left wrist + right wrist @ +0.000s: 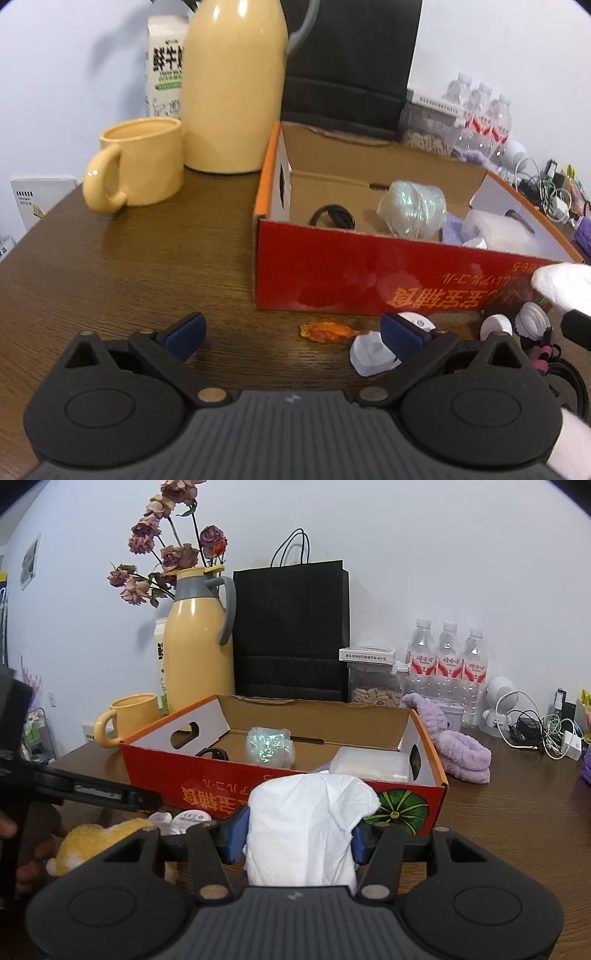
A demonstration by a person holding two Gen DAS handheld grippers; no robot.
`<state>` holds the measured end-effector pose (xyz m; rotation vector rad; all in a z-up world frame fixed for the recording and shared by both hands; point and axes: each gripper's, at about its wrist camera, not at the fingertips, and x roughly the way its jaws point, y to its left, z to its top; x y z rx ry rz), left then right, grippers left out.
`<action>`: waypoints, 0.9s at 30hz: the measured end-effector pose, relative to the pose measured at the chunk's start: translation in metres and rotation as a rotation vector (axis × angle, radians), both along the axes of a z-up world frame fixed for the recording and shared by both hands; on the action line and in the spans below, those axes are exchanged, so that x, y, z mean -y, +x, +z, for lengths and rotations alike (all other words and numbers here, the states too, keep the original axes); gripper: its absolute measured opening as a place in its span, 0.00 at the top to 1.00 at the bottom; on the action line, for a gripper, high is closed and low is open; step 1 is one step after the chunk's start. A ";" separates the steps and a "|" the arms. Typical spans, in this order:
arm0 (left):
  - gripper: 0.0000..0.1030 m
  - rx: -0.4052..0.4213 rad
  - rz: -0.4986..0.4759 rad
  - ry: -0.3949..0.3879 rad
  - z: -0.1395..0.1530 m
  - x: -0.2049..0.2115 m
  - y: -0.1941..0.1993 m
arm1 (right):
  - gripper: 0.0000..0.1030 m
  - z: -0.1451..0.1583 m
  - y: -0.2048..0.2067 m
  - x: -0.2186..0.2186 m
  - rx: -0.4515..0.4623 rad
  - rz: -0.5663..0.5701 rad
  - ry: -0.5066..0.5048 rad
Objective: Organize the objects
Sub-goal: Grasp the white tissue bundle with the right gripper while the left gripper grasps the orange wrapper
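Note:
A red and orange cardboard box (332,280) stands open on the brown table; it also shows in the right wrist view (221,794). In it lie a shiny wrapped bundle (412,208), a black ring (332,218) and a clear plastic container (369,764). My left gripper (291,330) is open and empty, low over the table before the box, near an orange wrapper (327,331) and white caps (369,352). My right gripper (295,836) is shut on a white tissue wad (306,827), held in front of the box's near wall.
A yellow mug (140,166), yellow thermos (232,85) and milk carton (166,62) stand at the back left. A black paper bag (291,631), water bottles (447,657), a purple towel (458,749) and cables (535,731) lie behind and right. A yellow plush toy (92,845) lies left.

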<state>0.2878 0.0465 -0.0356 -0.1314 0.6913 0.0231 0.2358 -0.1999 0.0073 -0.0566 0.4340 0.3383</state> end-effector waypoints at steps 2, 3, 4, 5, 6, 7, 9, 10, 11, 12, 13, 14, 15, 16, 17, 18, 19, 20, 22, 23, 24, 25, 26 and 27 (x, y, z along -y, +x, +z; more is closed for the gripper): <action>0.10 -0.006 -0.013 0.001 -0.002 0.002 0.002 | 0.49 0.000 -0.001 0.000 0.000 0.005 0.001; 0.16 0.000 -0.018 0.001 -0.001 0.003 0.001 | 0.49 0.000 -0.001 -0.001 0.000 0.006 0.001; 0.27 0.006 -0.025 -0.008 -0.001 0.004 0.000 | 0.49 0.000 -0.001 -0.001 0.000 0.007 0.001; 0.41 0.013 -0.034 -0.021 0.000 0.003 -0.001 | 0.49 0.000 -0.002 -0.001 0.001 0.008 0.000; 0.47 0.019 -0.045 -0.041 0.001 0.002 -0.003 | 0.49 0.000 -0.002 -0.001 0.001 0.008 0.000; 0.58 0.021 -0.053 -0.058 0.002 0.001 -0.004 | 0.49 0.000 -0.002 -0.002 0.001 0.008 -0.001; 0.66 0.027 -0.058 -0.073 0.003 0.000 -0.006 | 0.49 -0.001 -0.002 -0.002 0.000 0.007 -0.003; 0.68 0.028 -0.058 -0.073 0.003 0.000 -0.007 | 0.49 -0.001 -0.001 -0.002 0.000 0.007 -0.004; 0.72 0.034 -0.059 -0.076 0.004 0.000 -0.009 | 0.49 -0.001 -0.001 -0.002 -0.001 0.007 -0.005; 0.75 0.043 -0.058 -0.075 0.005 0.000 -0.011 | 0.49 -0.001 -0.002 -0.003 -0.001 0.007 -0.005; 0.92 0.046 -0.053 -0.070 0.005 0.000 -0.012 | 0.49 -0.001 -0.002 -0.003 -0.001 0.007 -0.006; 0.93 0.041 -0.052 -0.074 0.005 0.000 -0.012 | 0.49 -0.001 -0.002 -0.003 -0.001 0.007 -0.006; 0.93 0.038 -0.053 -0.078 0.005 -0.001 -0.013 | 0.49 -0.001 -0.002 -0.003 0.000 0.007 -0.006; 0.95 0.038 -0.055 -0.078 0.005 -0.001 -0.013 | 0.49 -0.001 -0.002 -0.003 0.000 0.007 -0.006; 0.97 0.040 -0.056 -0.078 0.005 -0.002 -0.014 | 0.49 -0.002 -0.002 -0.003 0.000 0.008 -0.006; 0.98 0.045 -0.058 -0.078 0.006 -0.002 -0.015 | 0.49 -0.001 -0.002 -0.003 0.000 0.007 -0.006; 0.98 0.052 -0.060 -0.075 0.007 -0.002 -0.016 | 0.49 -0.001 -0.002 -0.003 0.000 0.007 -0.006; 0.98 0.059 -0.060 -0.073 0.008 -0.002 -0.018 | 0.49 -0.001 -0.002 -0.003 0.001 0.007 -0.005; 0.98 0.074 -0.054 -0.067 0.010 -0.003 -0.022 | 0.49 -0.001 -0.003 -0.003 0.004 0.008 -0.005; 0.98 0.079 -0.050 -0.067 0.011 -0.004 -0.023 | 0.49 -0.001 -0.003 -0.003 0.005 0.010 -0.005; 0.97 0.081 -0.049 -0.071 0.011 -0.004 -0.023 | 0.49 -0.001 -0.003 -0.003 0.006 0.011 -0.005; 0.95 0.079 -0.044 -0.073 0.011 -0.005 -0.022 | 0.49 -0.002 -0.003 -0.003 0.006 0.012 -0.005; 0.89 0.076 -0.039 -0.071 0.010 -0.005 -0.021 | 0.49 -0.002 -0.003 -0.003 0.006 0.012 -0.005; 0.81 0.066 -0.040 -0.069 0.009 -0.005 -0.018 | 0.49 -0.002 -0.003 -0.003 0.006 0.012 -0.005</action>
